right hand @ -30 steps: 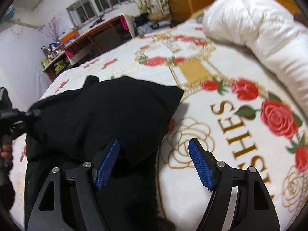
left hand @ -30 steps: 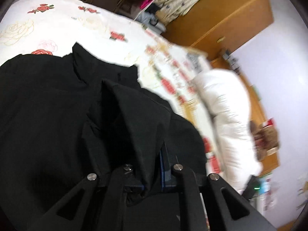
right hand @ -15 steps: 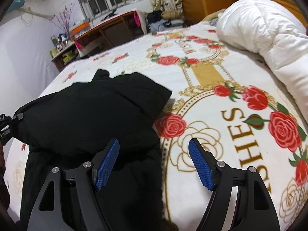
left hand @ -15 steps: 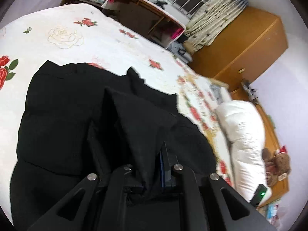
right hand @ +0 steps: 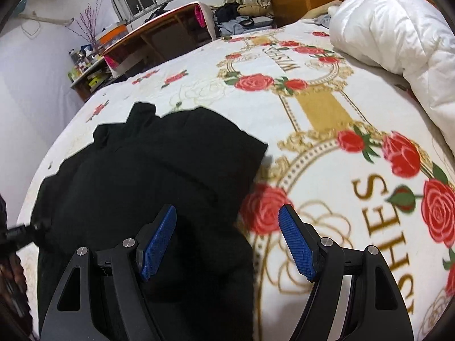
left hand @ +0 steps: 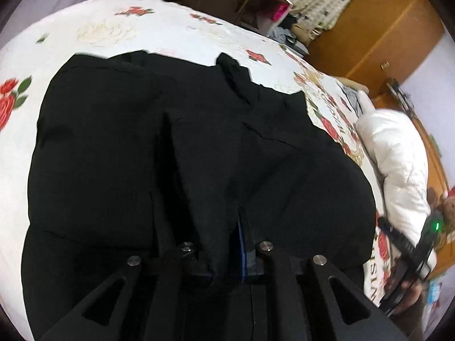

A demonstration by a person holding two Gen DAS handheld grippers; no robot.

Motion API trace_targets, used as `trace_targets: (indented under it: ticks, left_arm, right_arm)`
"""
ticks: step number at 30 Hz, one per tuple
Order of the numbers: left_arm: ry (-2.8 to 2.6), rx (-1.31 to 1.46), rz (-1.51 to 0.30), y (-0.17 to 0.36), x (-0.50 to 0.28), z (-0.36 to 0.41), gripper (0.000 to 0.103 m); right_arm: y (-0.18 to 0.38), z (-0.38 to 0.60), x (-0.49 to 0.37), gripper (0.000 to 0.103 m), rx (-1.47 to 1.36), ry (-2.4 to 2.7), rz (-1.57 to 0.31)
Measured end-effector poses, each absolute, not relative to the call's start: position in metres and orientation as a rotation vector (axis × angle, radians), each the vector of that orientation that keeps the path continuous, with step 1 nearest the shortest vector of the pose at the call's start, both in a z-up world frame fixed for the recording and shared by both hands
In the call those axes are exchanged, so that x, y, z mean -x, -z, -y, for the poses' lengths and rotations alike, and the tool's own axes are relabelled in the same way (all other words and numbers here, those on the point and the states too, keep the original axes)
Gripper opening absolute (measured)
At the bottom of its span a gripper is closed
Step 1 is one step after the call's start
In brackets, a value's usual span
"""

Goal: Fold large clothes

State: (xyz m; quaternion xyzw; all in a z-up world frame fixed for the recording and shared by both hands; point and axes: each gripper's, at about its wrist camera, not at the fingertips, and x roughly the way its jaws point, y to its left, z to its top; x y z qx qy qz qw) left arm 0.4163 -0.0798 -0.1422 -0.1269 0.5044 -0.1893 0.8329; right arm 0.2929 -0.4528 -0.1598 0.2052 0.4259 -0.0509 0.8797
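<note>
A large black garment (left hand: 119, 147) lies on the bed, partly folded over itself. My left gripper (left hand: 224, 244) is shut on a fold of the black cloth, which hangs between the pads and hides most of them. In the right wrist view the same garment (right hand: 159, 170) covers the left half of the bedspread. My right gripper (right hand: 227, 241) is open and empty, its left blue pad over the cloth's right edge and its right pad over the bedspread. The left gripper shows at the far left edge of the right wrist view (right hand: 22, 231).
The bed has a white bedspread (right hand: 327, 119) with red roses and gold lettering. A white rolled duvet (right hand: 398, 34) lies at the right. A desk (right hand: 159, 28) and a wooden wardrobe (left hand: 378, 31) stand beyond the bed.
My left gripper has moved with the held fold, and the garment now lies flatter and wider on the bed. My right gripper has stayed open and shifted slightly over the cloth's edge.
</note>
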Motion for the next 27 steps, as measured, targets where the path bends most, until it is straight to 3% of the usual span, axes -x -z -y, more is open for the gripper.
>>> trace_targets:
  ticks: [2, 4, 9, 13, 17, 24, 27]
  left_arm:
    - [0.402, 0.242, -1.063, 0.139, -0.419, 0.082, 0.016]
    - [0.392, 0.230, -1.073, 0.137, -0.423, 0.079, 0.026]
    - [0.402, 0.227, -1.030, 0.116, -0.411, 0.067, 0.064]
    - [0.420, 0.115, -0.892, 0.075, -0.402, 0.077, 0.065]
    - [0.536, 0.051, -0.820, 0.053, -0.401, 0.108, 0.072]
    - [0.481, -0.134, -0.987, 0.107, -0.437, 0.152, 0.070]
    - [0.414, -0.070, -0.979, 0.122, -0.451, 0.137, 0.071]
  right_arm:
    - [0.164, 0.452, -0.307, 0.074, -0.421, 0.121, -0.932]
    - [0.174, 0.451, -0.317, 0.074, -0.395, 0.129, -0.964]
    - [0.190, 0.450, -0.331, 0.074, -0.345, 0.147, -1.044]
    - [0.158, 0.447, -0.318, 0.074, -0.320, 0.146, -0.942]
    - [0.120, 0.423, -0.311, 0.074, -0.279, 0.047, -0.828]
    - [0.137, 0.380, -0.339, 0.074, -0.187, -0.038, -0.880]
    - [0.164, 0.380, -0.354, 0.074, -0.178, -0.025, -0.932]
